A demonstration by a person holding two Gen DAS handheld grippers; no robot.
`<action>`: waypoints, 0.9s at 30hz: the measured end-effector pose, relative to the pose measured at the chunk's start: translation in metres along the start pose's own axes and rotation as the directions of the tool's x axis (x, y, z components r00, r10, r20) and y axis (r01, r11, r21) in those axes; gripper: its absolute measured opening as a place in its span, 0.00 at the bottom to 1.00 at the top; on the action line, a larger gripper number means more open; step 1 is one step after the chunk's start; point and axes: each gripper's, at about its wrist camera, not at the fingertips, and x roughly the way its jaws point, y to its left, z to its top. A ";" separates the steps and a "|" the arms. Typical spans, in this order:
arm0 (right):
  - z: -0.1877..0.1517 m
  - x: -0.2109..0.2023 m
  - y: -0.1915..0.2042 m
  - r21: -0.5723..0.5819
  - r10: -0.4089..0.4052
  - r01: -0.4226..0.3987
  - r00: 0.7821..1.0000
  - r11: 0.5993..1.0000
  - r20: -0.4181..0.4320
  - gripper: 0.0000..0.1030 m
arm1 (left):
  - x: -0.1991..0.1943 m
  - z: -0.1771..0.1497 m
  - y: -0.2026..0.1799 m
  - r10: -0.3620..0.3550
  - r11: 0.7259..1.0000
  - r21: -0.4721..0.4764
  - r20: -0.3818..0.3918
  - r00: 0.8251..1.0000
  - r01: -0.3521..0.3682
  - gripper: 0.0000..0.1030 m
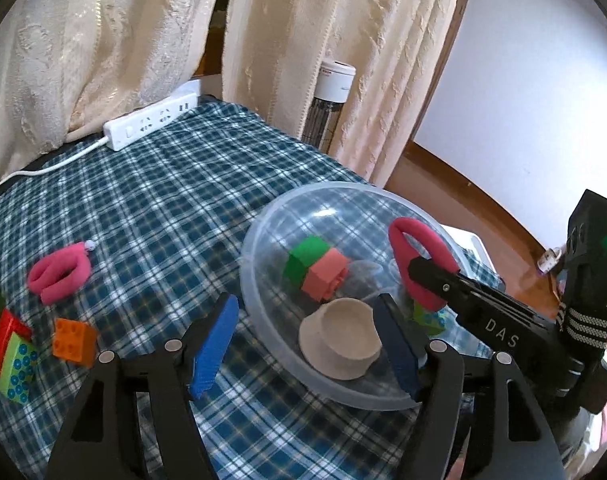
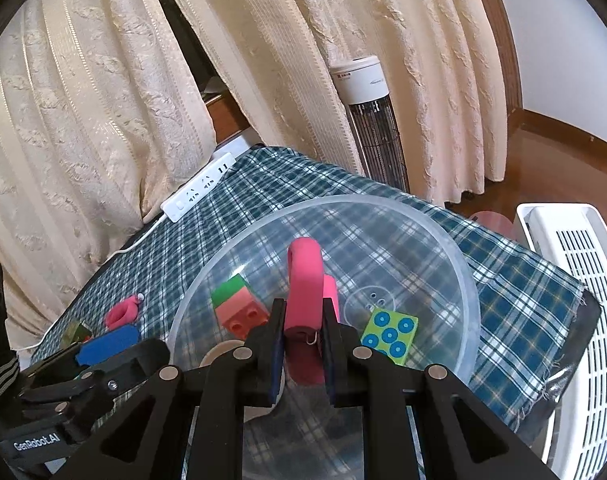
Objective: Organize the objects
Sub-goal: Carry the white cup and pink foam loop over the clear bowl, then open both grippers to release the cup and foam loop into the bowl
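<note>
Pink foam ring is pinched upright between the right gripper pads, above the clear bowl; left gripper is spread, apparently straddling the bowl's seven-o'clock rim, nothing gripped.

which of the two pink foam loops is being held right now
The pink loop over the clear bowl, pinched upright in the right gripper. The other pink loop lies loose on the plaid cloth outside the bowl, untouched.
</note>
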 end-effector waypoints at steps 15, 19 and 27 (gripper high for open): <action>0.013 0.016 0.010 -0.010 -0.048 0.048 0.999 0.999 0.004 0.26 | -0.015 -0.007 0.019 0.095 0.995 -0.012 0.025 0.995 -0.095 0.69; 0.012 0.014 0.009 0.009 -0.054 0.054 0.999 0.998 0.008 0.43 | -0.018 -0.009 0.029 0.108 0.993 -0.040 0.026 0.994 -0.107 0.69; 0.009 0.008 0.027 -0.019 -0.038 0.039 0.999 0.999 0.027 0.43 | -0.029 -0.012 0.049 0.151 0.986 -0.081 0.036 0.988 -0.148 0.69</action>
